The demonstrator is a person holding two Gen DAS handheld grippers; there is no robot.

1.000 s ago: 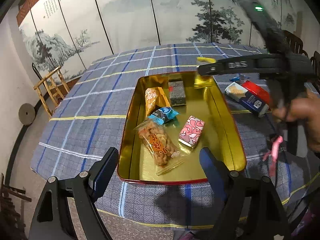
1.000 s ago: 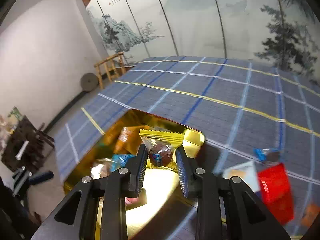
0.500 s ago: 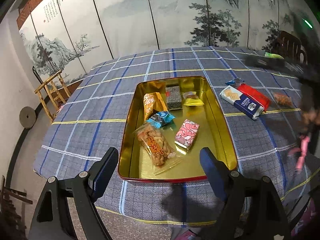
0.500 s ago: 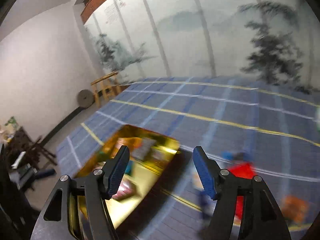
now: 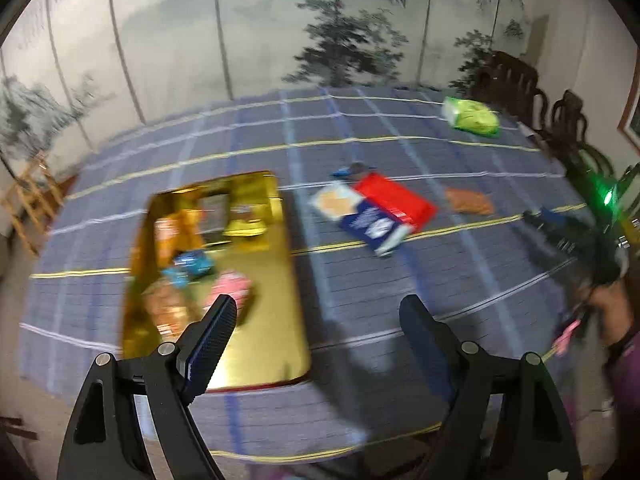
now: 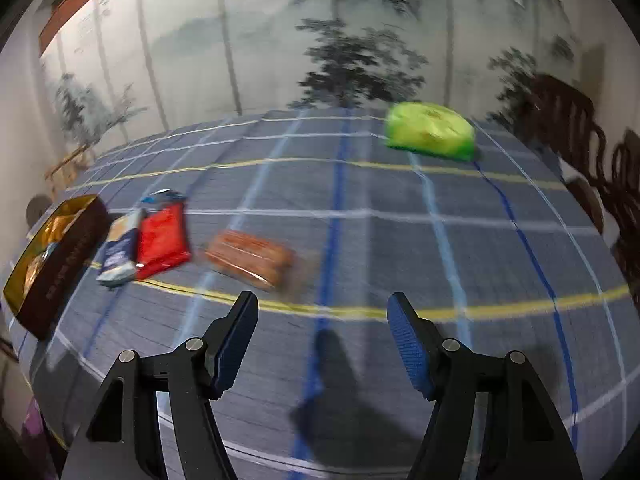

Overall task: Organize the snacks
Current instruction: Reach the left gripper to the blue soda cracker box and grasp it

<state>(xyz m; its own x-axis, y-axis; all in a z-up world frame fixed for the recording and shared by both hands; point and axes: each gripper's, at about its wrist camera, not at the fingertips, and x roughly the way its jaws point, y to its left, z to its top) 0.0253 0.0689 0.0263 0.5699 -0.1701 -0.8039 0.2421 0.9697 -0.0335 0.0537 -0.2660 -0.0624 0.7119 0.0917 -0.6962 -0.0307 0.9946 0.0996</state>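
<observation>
A gold tin tray [image 5: 280, 344] on the blue plaid tablecloth holds several snack packets, among them a yellow-wrapped sweet [image 5: 246, 226]. The tray's dark side shows at the left of the right wrist view [image 6: 60, 268]. My left gripper [image 5: 318, 332] is open and empty above the tray's near right corner. My right gripper [image 6: 322, 336] is open and empty over bare cloth. Ahead of it lie an orange packet [image 6: 250, 258], a red packet [image 6: 162, 242], a blue-and-white packet [image 6: 118, 256] and a green bag [image 6: 430, 130]. Both views are motion-blurred.
In the left wrist view the red packet [image 5: 394, 200], blue-and-white packet [image 5: 362, 218], orange packet [image 5: 468, 202] and green bag [image 5: 472, 118] lie right of the tray. Dark wooden chairs [image 5: 516, 88] stand at the table's far right. A painted folding screen [image 5: 240, 28] stands behind.
My right gripper let go of the yellow-wrapped sweet into the tray's far end, opened, and swung right toward the loose packets. My left gripper has turned to the right.
</observation>
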